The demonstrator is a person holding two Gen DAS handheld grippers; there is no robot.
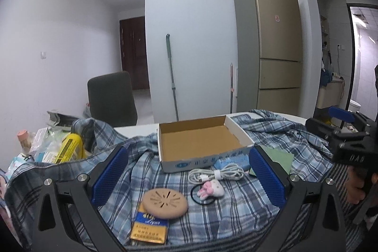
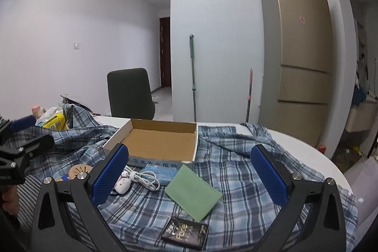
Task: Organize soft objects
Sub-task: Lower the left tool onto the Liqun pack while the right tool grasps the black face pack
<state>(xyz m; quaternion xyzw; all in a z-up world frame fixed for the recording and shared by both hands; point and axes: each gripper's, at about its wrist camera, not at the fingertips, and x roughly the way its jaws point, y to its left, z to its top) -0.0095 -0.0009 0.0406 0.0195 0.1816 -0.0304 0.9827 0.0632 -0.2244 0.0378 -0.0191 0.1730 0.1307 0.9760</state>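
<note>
So I had both grippers hovering over the tabletop (image 2: 295, 136), which was mostly covered by a blue plaid cloth (image 2: 236, 171). My left gripper (image 1: 189, 171) had its jaws spread wide with nothing in them, and the same went for my right gripper (image 2: 190, 171): wide apart, holding nothing.

An open cardboard box (image 1: 200, 141) sat on the cloth right ahead, empty inside. All the small stuff lay just in front of it. From the left side I saw a coiled white cable (image 1: 217, 174) touching a little pink-and-white bunny plush (image 1: 210, 189) that had a black hair tie (image 1: 196, 197) on it. Near those was a round tan disc (image 1: 165, 203) resting on top of a yellow-and-blue packet (image 1: 150, 227). A light blue pack (image 1: 232, 161) lay against the box front.

From the right side, a green cloth square (image 2: 192, 193) lay flat just beside the blue pack, and a dark packet (image 2: 185, 232) sat near its closest corner. A clutter pile (image 1: 54, 145) sat far left.
</note>
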